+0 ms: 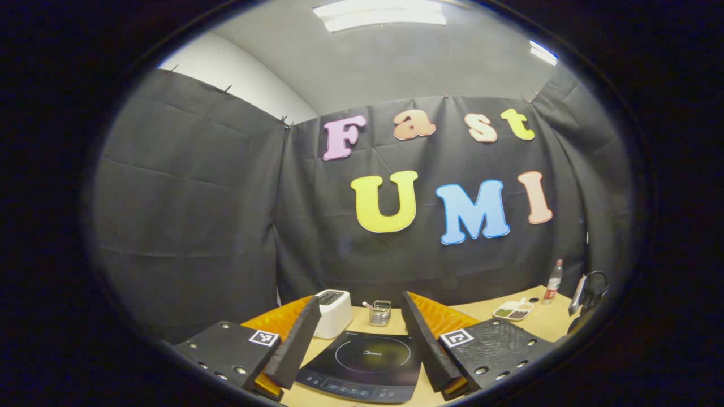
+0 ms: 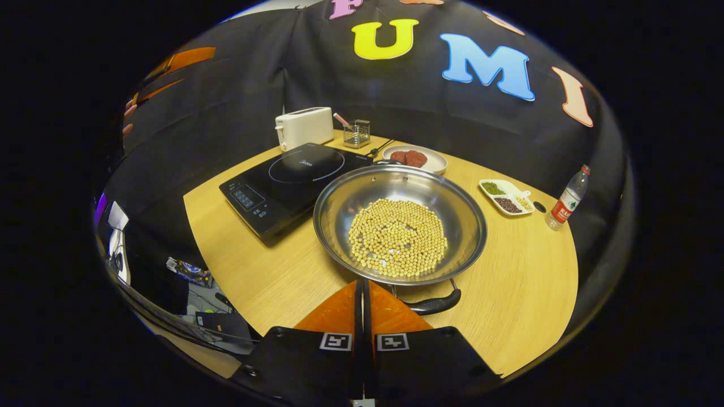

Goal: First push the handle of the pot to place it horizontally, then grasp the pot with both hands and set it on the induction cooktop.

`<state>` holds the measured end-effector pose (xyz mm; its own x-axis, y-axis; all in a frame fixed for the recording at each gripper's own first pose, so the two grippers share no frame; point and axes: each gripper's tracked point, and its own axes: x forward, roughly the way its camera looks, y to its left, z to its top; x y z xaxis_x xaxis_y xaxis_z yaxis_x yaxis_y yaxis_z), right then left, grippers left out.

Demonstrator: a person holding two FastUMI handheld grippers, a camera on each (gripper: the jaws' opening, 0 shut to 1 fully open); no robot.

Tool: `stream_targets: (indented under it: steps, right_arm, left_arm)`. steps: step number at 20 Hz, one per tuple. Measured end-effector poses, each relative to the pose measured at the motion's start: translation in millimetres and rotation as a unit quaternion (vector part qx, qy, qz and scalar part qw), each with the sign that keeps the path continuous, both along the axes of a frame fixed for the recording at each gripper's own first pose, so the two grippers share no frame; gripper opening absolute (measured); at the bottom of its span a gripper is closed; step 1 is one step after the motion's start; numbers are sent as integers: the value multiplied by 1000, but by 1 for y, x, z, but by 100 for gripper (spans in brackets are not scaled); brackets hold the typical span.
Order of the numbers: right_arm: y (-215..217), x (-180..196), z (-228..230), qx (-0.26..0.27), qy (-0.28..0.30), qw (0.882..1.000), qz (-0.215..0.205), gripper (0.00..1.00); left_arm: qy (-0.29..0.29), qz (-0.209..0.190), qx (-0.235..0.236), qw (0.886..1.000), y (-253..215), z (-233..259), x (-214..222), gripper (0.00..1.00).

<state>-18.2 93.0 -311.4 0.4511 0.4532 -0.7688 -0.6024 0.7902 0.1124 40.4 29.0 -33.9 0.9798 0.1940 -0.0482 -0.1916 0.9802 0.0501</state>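
One toaster point(image 2: 304, 127), one induction cooktop point(image 2: 294, 181), one pot point(image 2: 400, 223) of beans just right of it on the bench point(image 2: 526, 294), handle point(image 2: 432, 305) nearest the right hand-held gripper point(image 2: 362, 291), fingers closed together; left hand-held gripper point(image 1: 357, 339) spread wide over the cooktop

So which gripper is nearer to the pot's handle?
Right. The right gripper, jaws together, sits just beside the near handle of the pot; the left gripper hangs open above the induction cooktop.
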Motion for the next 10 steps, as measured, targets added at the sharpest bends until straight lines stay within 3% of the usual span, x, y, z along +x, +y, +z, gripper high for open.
stream_targets:
  steps: [10]
  right_arm:
    - [-10, 8, -32, -13, 56, 998, 17, 0]
  left_arm:
    - [17, 13, 11, 1000, -13, -7, 20, 85]
